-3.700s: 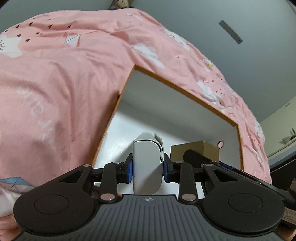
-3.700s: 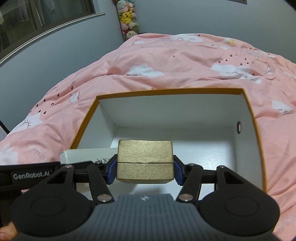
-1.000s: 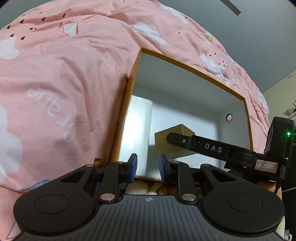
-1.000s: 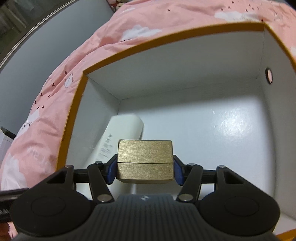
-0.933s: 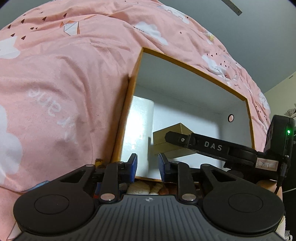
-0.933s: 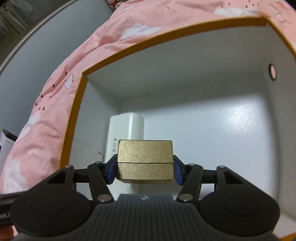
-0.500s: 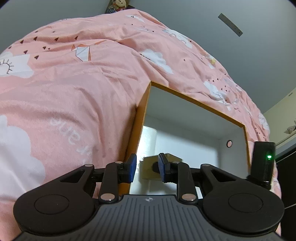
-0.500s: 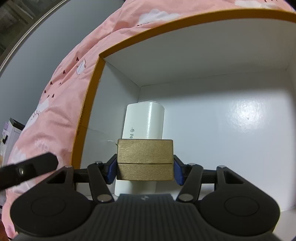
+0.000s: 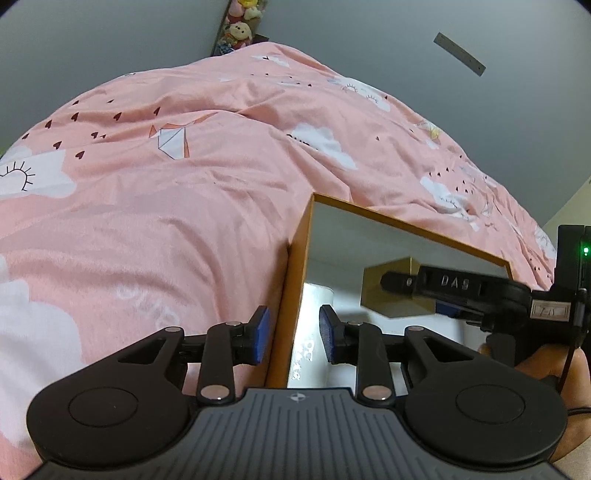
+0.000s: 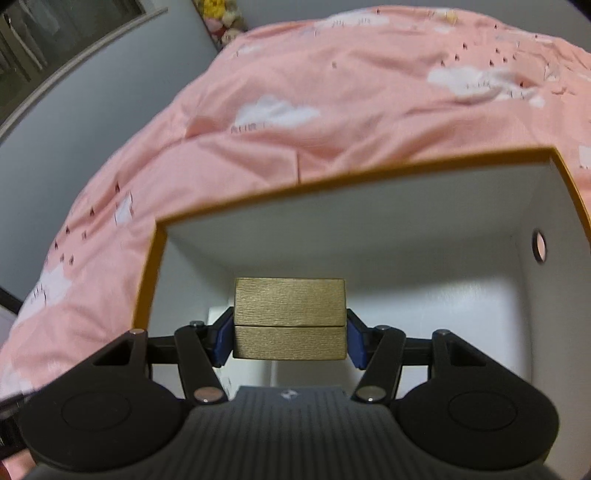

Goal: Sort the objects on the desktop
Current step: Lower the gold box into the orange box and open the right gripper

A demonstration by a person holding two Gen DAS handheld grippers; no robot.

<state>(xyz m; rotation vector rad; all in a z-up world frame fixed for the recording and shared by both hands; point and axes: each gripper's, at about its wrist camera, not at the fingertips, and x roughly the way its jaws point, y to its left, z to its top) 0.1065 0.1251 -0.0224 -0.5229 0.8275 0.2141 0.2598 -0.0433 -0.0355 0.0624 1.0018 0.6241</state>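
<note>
A white box with an orange rim (image 9: 406,225) lies open on the bed. Inside it, against the left wall, rests a white tube (image 9: 314,332). My left gripper (image 9: 294,334) hovers short of that wall, its jaws opening with nothing between the blue pads. My right gripper (image 10: 290,339) is shut on a gold ribbed case (image 10: 290,317) and holds it over the inside of the box (image 10: 332,184). The case hides most of the white tube (image 10: 247,373) beneath it. In the left wrist view the gold case (image 9: 391,291) hangs above the box floor.
A pink duvet with white clouds (image 9: 184,184) surrounds the box. Plush toys (image 9: 240,26) sit by the grey wall behind. The box's right wall has a round finger hole (image 10: 538,245). A person's hand (image 9: 546,365) grips the right tool.
The left gripper let go of the white tube, backed out of the box and rose, its jaws now a little wider. The right gripper lifted and drew back, the gold case still clamped.
</note>
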